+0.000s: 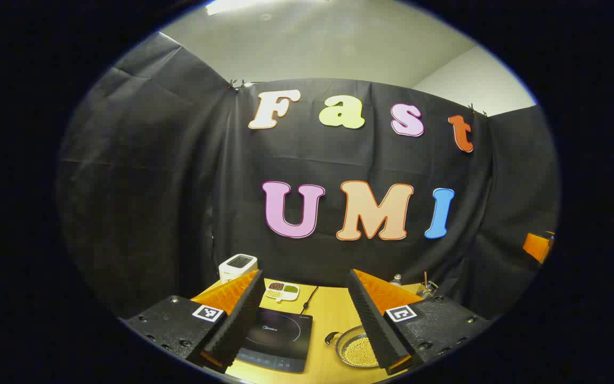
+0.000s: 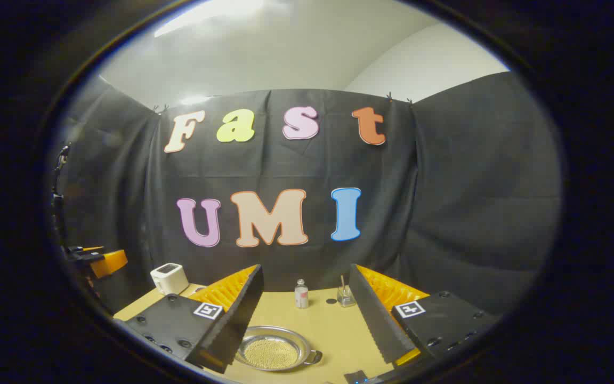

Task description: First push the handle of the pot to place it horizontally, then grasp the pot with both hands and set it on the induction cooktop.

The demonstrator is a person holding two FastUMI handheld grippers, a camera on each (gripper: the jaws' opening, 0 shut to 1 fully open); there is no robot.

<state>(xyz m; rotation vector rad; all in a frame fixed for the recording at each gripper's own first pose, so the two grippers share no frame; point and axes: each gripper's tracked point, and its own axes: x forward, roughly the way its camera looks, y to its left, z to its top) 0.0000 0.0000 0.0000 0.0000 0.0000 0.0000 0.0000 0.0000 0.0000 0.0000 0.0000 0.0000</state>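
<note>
While the left gripper (image 1: pixel 305 320) hangs above the table (image 1: pixel 333 314) in the left gripper view, tipped slightly down toward the far wall, its fingers stand wide apart with nothing between them. Induction cooktop (image 1: pixel 277 338) lies just ahead, partly under the left finger (image 1: pixel 235 325). Pot (image 1: pixel 357 349), full of small yellow grains, sits beside the cooktop under the right finger, its dark handle (image 1: pixel 331 337) pointing at the cooktop. Farther ahead: divided snack dish (image 1: pixel 282 290), white toaster (image 1: pixel 237 266).

Right gripper view: right gripper (image 2: pixel 307 320) at similar height and pitch, level, jaws spread wide, empty. Pot (image 2: pixel 274 349) lies close in front, low between the fingers, nearer the left one, clear of both. Small loop handle (image 2: pixel 315 356) sticks out on its right. Beyond it, small bottle (image 2: pixel 301 294) and glass jar (image 2: pixel 345 296) by the wall; toaster (image 2: pixel 169 277) far left.
</note>
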